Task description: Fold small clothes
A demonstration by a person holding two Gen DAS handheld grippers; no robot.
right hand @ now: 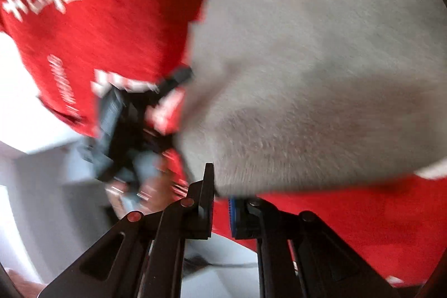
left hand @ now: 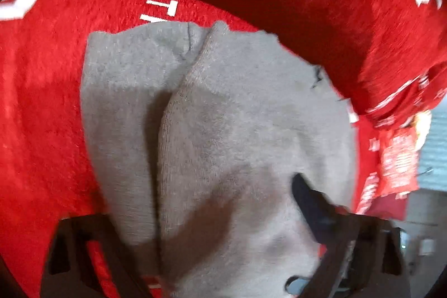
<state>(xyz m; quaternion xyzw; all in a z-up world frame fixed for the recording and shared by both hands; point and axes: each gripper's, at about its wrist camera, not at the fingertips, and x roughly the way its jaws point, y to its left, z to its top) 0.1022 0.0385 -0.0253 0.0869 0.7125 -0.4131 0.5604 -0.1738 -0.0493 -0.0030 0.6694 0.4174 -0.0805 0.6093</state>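
Observation:
A grey fleece garment [left hand: 223, 116] lies on a red cloth [left hand: 42, 102] with white lettering; a lengthwise fold runs down its middle. My left gripper [left hand: 192, 203] points down at it with jaws apart, and the grey fabric bulges up between the two fingers [left hand: 310, 203]. In the right wrist view the same grey garment [right hand: 307, 60] fills the upper right. My right gripper [right hand: 220, 194] is shut on its near edge, the cloth pinched between the black finger and the blue pad [right hand: 232, 217]. The left gripper [right hand: 125, 124] shows there as a dark blur with a hand below it.
The red cloth [right hand: 111, 18] rises in a fold behind and to the right of the garment. Red printed packets [left hand: 396, 164] lie past its right edge. Pale floor or wall [right hand: 42, 172] shows beyond the cloth's edge.

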